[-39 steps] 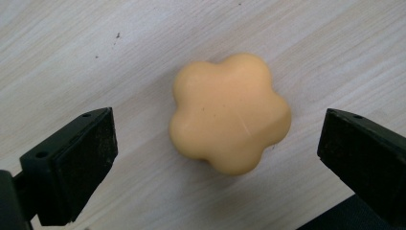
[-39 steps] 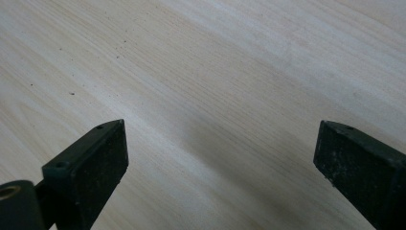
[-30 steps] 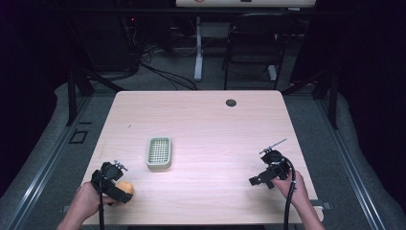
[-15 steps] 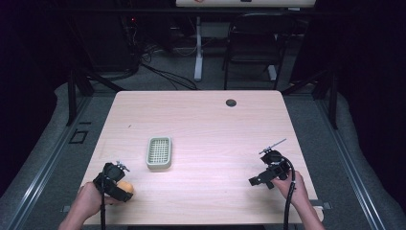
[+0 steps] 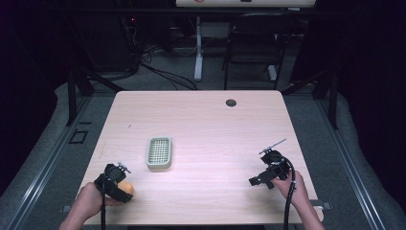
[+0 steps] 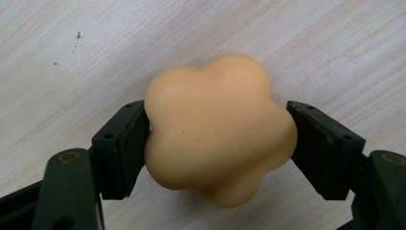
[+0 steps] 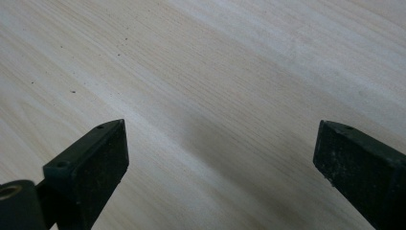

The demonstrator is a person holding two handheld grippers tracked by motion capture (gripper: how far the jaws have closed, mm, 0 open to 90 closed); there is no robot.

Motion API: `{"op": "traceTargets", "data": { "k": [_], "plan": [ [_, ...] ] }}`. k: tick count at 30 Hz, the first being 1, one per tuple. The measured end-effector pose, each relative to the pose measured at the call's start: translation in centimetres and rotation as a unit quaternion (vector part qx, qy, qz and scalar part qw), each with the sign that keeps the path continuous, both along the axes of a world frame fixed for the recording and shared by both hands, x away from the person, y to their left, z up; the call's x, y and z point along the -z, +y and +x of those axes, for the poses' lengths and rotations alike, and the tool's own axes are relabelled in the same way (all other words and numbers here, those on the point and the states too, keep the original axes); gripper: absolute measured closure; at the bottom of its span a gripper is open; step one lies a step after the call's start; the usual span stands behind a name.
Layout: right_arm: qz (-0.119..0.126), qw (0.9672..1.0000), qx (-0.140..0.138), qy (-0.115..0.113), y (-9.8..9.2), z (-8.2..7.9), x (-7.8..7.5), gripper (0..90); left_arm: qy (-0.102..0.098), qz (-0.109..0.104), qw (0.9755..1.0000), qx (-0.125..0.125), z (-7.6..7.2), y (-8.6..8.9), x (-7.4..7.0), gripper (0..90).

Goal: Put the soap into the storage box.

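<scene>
Tabletop (image 5: 201, 120): pale wood under my tools, dark room beyond.
Tray (image 5: 159, 153): green, ahead-right of my left tool.
Left tool (image 5: 116, 180): jaws just closed, clamped on the soap.
Right tool (image 5: 266, 178): jaws apart, holding nothing.
Soap (image 6: 218, 129): lobed, smooth, probably slippery; I grip opposite sides. My left tool's view shows its shape.

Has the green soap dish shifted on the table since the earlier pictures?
No. The green soap dish keeps its place relative to the table's dark grommet.
</scene>
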State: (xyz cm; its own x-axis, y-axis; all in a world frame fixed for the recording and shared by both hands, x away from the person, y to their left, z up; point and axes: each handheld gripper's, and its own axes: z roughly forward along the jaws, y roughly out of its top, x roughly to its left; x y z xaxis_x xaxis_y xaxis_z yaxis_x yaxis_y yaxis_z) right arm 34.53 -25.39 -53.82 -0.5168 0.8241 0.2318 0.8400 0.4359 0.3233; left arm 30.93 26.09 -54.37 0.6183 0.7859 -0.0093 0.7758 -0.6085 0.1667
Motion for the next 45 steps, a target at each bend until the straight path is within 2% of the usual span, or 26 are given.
{"op": "traceTargets", "data": {
  "k": [6, 11, 18, 21, 23, 28, 32, 34, 35, 41, 45],
  "plan": [
    [-0.002, 1.0, -0.002, 0.0, 0.0, 0.0, 0.0, 4.5, -0.001, 0.001, 1.0, 0.002, 0.0, 0.0, 0.0, 26.7],
    [0.001, 1.0, 0.0, -0.001, 0.0, 0.0, 0.0, 4.5, -0.005, -0.014, 0.9999, -0.002, -0.1, 0.3, -0.4, 26.8],
    [-0.005, 1.0, -0.004, 0.0, -0.1, 0.0, -0.1, 4.5, -0.01, -0.01, 0.9999, -0.004, -0.1, 0.5, -0.8, 26.8],
    [0.009, 1.0, 0.003, 0.0, 0.0, -0.1, 0.0, 4.5, -0.015, -0.012, 0.9998, -0.005, -0.1, 0.5, -1.0, 26.8],
    [-0.001, 1.0, 0.001, 0.0, -0.1, 0.0, -0.1, 4.5, -0.015, -0.012, 0.9998, -0.002, -0.1, 0.5, -1.2, 26.7],
    [0.001, 1.0, 0.003, 0.0, 0.0, -0.1, -0.1, 4.5, -0.018, -0.013, 0.9997, -0.004, 0.0, 0.5, -1.6, 26.8],
    [0.006, 0.9998, 0.017, -0.007, 0.0, -0.2, 0.1, 4.5, -0.019, -0.014, 0.9997, -0.003, 0.3, 0.5, -1.9, 26.8],
    [0.006, 0.9999, 0.01, -0.004, 0.0, -0.1, 0.0, 4.5, -0.019, -0.013, 0.9997, -0.004, 0.4, 0.5, -2.0, 26.7],
    [-0.003, 1.0, 0.0, 0.001, -0.1, 0.0, -0.1, 4.5, -0.02, -0.015, 0.9997, -0.004, 0.5, 0.5, -2.0, 26.7],
    [0.007, 0.9998, 0.017, -0.007, 0.0, -0.2, 0.0, 4.6, -0.019, -0.014, 0.9997, -0.001, 1.0, 0.3, -2.4, 26.8],
    [0.006, 0.9999, 0.009, -0.002, 0.0, -0.1, 0.0, 4.6, -0.016, -0.014, 0.9998, 0.003, 1.4, 0.2, -2.5, 26.7]
  ]
}}
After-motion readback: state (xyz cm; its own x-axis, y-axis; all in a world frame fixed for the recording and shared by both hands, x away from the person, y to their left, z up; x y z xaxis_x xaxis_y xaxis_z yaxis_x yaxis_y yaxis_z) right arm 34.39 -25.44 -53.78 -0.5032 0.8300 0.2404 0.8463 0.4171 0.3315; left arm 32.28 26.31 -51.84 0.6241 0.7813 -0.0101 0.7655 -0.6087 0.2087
